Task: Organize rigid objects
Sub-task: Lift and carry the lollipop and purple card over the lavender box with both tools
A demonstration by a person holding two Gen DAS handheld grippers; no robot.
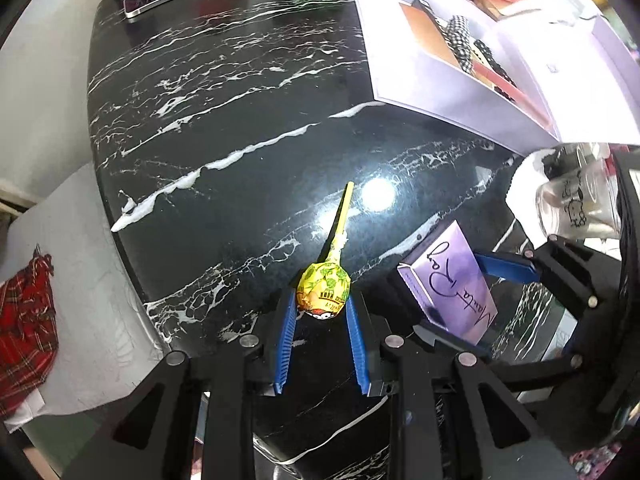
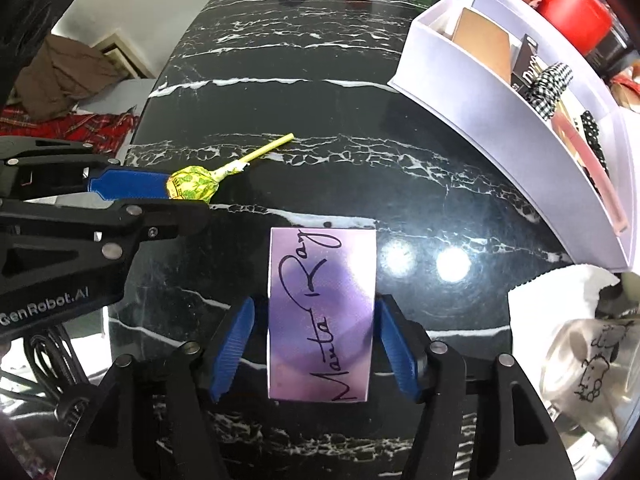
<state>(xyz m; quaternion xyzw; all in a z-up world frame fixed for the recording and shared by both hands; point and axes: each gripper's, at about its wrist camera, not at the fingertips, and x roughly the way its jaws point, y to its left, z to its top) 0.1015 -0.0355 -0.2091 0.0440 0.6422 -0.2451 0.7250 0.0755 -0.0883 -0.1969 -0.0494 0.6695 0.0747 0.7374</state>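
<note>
A lollipop (image 1: 323, 290) in a yellow-green wrapper has its head clamped between the blue pads of my left gripper (image 1: 322, 297), and its yellow stick points away over the black marble table (image 1: 224, 92). The right wrist view shows the same lollipop (image 2: 192, 184) at the tip of the left gripper (image 2: 185, 200). A purple card box (image 2: 320, 312) with black handwriting lies on the table between the fingers of my right gripper (image 2: 316, 305). The jaws are open, with a thin gap at the left pad. In the left wrist view the purple box (image 1: 448, 280) looks tilted.
A white open storage box (image 2: 460, 92) holding a brown card, checked hair ties and a pink strip stands at the far right. A clear glass with a cartoon print (image 2: 592, 360) sits on white paper (image 2: 552, 296) at the near right. Bottles and a metal tray line the back edge.
</note>
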